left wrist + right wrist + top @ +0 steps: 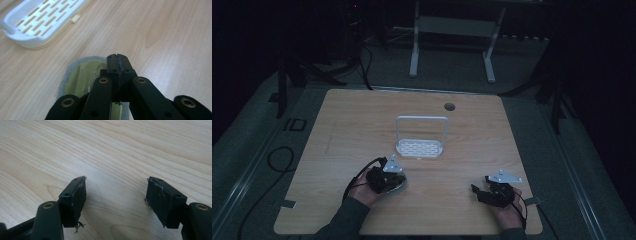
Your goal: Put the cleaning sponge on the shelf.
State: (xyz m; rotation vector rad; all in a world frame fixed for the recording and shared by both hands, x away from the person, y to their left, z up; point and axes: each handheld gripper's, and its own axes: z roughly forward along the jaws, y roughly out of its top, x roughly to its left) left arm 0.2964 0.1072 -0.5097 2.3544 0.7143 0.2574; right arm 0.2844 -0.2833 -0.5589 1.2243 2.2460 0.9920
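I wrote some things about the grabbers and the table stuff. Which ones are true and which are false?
1. The left gripper has its jaws pressed together. True.
2. The right gripper is squeezing a ball. False: its jaws stand wide apart over bare wood.
3. The white rack sits on the table beyond both grippers. True.
4. The round yellow-green pad lies inside the white rack. False: it lies on the table under the left gripper, apart from the rack.

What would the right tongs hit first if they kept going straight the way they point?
Probably nothing: ahead of the open right tongs lies bare light wooden tabletop, as far as that view shows.
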